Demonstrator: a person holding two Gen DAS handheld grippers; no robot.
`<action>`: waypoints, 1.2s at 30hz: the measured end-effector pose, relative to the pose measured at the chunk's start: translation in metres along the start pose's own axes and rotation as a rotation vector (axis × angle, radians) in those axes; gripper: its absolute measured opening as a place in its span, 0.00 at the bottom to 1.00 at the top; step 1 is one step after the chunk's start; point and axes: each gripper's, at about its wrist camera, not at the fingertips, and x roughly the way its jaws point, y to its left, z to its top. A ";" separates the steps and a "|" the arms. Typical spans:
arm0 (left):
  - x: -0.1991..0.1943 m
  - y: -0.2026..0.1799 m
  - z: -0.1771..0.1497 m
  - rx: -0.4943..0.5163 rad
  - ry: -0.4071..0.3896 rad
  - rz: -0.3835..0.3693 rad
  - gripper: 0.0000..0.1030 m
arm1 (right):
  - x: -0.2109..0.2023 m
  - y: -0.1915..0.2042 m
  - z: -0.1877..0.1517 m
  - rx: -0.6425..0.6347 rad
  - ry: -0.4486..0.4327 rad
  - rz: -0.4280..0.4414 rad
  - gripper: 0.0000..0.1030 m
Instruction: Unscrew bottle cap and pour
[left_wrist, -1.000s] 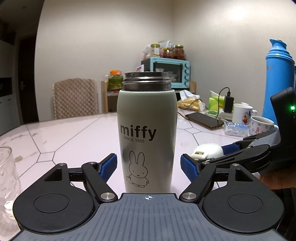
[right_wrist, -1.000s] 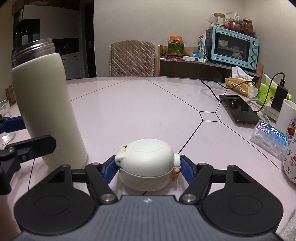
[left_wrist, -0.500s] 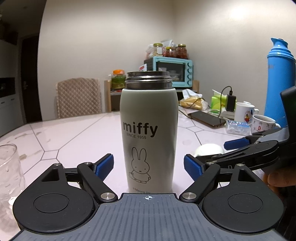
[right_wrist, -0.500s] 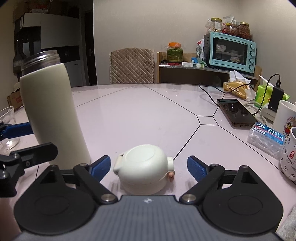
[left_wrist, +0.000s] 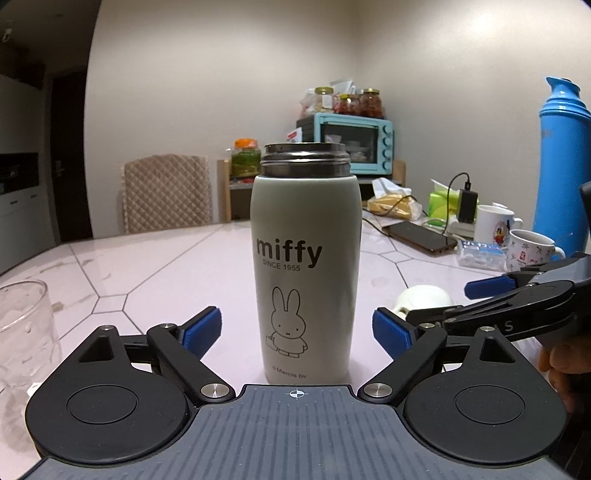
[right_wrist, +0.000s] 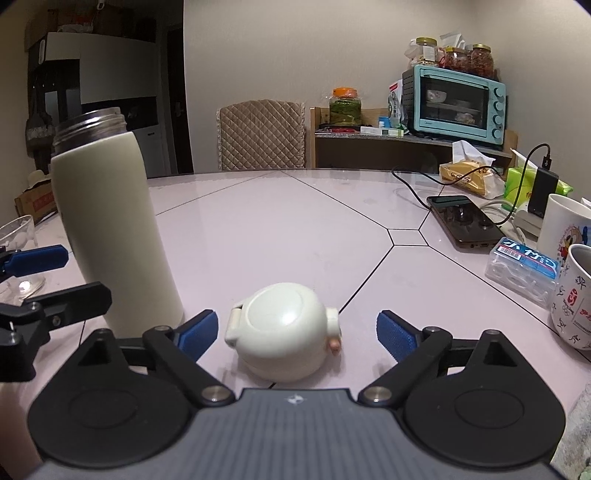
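Between the spread blue pads of the left gripper, touching neither, stands the uncapped cream bottle, upright on the table. Its cap lies on the tabletop between the wide-apart pads of the right gripper, also untouched.

Each unit, left gripper and right gripper, has a grey ribbed central housing flanked by two black round discs. Black angular linkage arms pivot on silver screws and carry blue textured fingertips. A crosshair mark sits on the left housing's front edge.
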 end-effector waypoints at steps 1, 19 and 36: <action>0.000 0.000 0.000 0.000 0.000 0.001 0.90 | -0.001 0.000 -0.001 0.001 -0.005 0.002 0.92; -0.013 0.002 -0.004 -0.021 0.002 0.053 1.00 | -0.020 -0.004 -0.011 0.007 -0.065 0.022 1.00; -0.038 0.003 -0.014 -0.049 0.037 0.107 1.00 | -0.057 0.006 -0.022 0.003 -0.081 0.023 1.00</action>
